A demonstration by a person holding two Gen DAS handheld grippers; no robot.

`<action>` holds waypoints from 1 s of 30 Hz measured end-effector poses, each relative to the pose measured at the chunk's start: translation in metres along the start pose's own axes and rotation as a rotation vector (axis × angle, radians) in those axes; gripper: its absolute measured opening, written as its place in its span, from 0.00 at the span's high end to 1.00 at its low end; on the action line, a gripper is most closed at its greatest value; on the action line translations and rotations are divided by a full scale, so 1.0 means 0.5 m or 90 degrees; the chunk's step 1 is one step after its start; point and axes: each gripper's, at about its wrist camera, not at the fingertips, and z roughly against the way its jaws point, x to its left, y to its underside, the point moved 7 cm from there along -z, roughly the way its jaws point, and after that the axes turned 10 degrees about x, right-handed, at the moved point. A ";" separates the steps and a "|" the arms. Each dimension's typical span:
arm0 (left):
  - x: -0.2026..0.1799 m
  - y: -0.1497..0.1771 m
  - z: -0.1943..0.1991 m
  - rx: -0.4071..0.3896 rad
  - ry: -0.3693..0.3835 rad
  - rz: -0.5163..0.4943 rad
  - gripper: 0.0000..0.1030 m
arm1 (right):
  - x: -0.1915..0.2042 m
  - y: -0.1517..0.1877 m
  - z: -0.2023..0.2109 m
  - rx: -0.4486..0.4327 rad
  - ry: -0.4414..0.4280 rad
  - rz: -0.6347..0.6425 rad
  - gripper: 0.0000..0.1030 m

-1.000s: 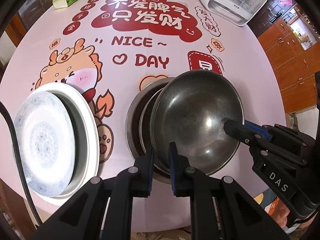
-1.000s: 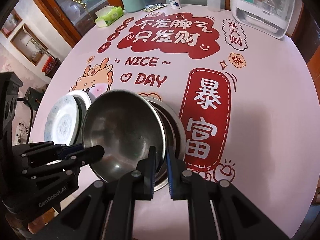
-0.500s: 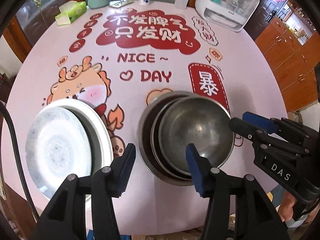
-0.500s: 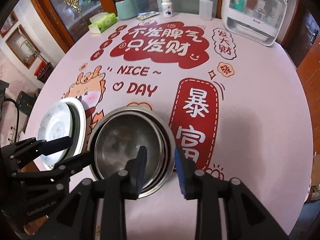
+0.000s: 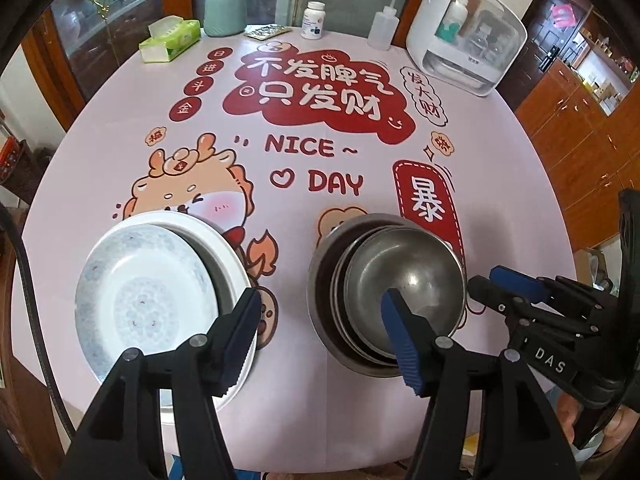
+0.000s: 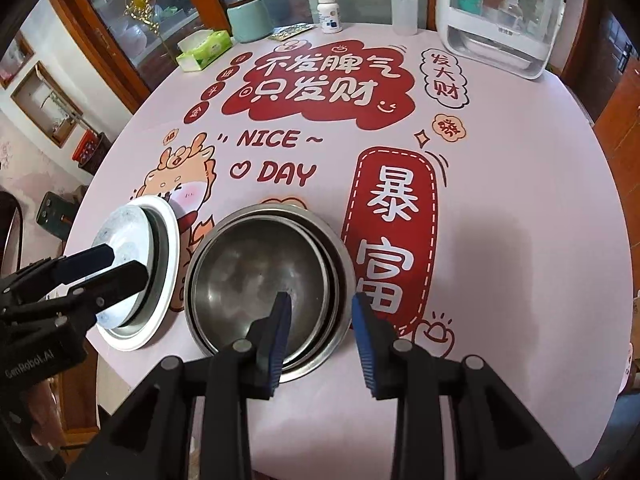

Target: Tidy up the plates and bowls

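Top steel bowl (image 5: 404, 280) now nested upright in stack, both grippers' fingers (image 5: 400, 336) just opened, empty

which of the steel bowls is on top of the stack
The smallest steel bowl, nested innermost and shifted toward the right side of the stack; the two larger steel bowls show only as rims around it.

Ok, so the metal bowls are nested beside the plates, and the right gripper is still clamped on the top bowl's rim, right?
Not quite. The right gripper is open; its jaws have just been opening and stand clear of the top bowl, as the right wrist view shows. The metal bowls are nested beside the plates.
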 end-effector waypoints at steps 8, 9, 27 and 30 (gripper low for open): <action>0.001 -0.002 0.013 -0.021 -0.004 -0.005 0.34 | -0.035 -0.010 -0.006 0.007 -0.010 -0.033 0.69; 0.000 -0.003 0.013 -0.022 -0.003 -0.006 0.33 | -0.038 -0.010 -0.008 0.009 -0.012 -0.035 0.69; -0.033 -0.015 -0.052 0.040 0.092 -0.006 0.19 | -0.029 -0.018 -0.042 0.038 -0.097 -0.025 0.51; -0.028 -0.013 -0.086 0.070 0.105 0.008 0.19 | -0.035 -0.013 -0.064 0.062 -0.103 -0.032 0.51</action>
